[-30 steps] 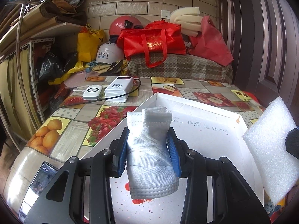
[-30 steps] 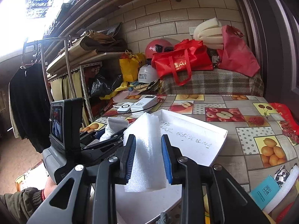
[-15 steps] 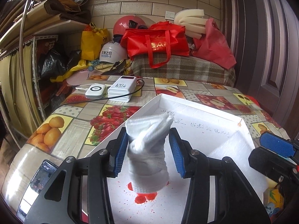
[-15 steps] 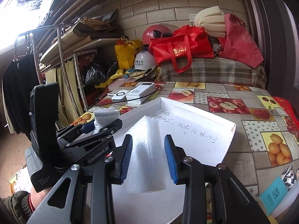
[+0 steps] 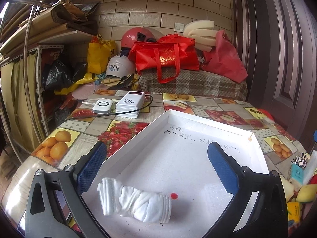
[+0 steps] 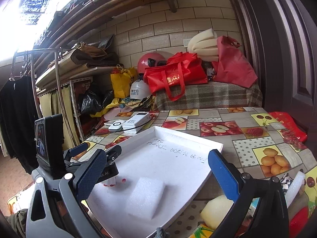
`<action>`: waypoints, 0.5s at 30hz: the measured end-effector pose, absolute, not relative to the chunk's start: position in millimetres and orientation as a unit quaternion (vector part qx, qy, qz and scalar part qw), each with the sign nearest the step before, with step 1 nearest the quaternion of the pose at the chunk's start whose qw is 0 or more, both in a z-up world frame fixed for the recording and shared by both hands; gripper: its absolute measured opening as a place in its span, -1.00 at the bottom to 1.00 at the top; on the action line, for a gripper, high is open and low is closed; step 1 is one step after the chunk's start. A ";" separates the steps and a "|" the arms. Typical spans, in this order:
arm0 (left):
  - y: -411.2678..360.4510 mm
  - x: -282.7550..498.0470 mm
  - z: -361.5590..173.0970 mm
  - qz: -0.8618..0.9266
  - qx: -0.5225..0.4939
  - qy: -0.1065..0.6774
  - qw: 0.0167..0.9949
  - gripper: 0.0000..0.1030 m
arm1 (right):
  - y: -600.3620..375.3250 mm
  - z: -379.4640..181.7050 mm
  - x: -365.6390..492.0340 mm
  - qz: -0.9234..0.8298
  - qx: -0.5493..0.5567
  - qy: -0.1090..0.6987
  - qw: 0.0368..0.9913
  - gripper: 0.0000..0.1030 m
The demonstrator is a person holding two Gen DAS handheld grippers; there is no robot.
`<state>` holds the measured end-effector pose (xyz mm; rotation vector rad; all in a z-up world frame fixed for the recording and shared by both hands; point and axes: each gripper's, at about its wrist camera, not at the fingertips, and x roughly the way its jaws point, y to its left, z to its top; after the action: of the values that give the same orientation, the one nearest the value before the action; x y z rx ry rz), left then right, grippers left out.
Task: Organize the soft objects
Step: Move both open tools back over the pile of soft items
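Observation:
A rolled white sock [image 5: 136, 202] lies on its side in the white foam tray [image 5: 200, 119], below my left gripper [image 5: 157, 162], which is open and empty. A white foam block [image 6: 146, 197] lies flat in the same tray [image 6: 188, 136], below my right gripper [image 6: 156, 167], which is open and empty. The left gripper [image 6: 95, 152] also shows in the right wrist view at the tray's left edge, hiding most of the sock.
White power banks [image 5: 129, 104] with a black cable lie behind the tray on the fruit-print tablecloth [image 5: 59, 148]. Small soft items and a teal box [image 5: 298, 173] lie right of the tray. Red bags [image 5: 166, 57] and helmets are piled at the back.
Both grippers have opened wide. The sock has dropped from the left gripper and lies in the tray. The foam block has dropped from the right gripper and lies flat in the tray.

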<state>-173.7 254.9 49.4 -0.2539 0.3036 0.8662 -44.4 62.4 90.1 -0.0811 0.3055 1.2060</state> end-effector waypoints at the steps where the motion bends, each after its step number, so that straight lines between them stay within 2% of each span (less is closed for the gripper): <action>1: 253.8 -173.9 49.7 0.417 -0.120 0.144 0.889 0.99 | 57.6 91.9 -42.7 0.553 -0.035 0.142 0.820 0.99; 9: 231.4 -178.9 52.2 0.362 -0.107 0.135 0.916 0.99 | -5.8 91.8 1.3 0.509 0.026 0.173 0.843 0.99; 15: 180.3 -164.9 54.7 0.252 -0.067 0.150 0.954 0.99 | -73.4 78.3 45.7 0.452 0.042 0.202 0.868 1.00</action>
<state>-164.9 180.3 54.7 -0.1365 0.3045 0.5114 45.7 -73.4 78.3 0.0887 0.4237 0.9462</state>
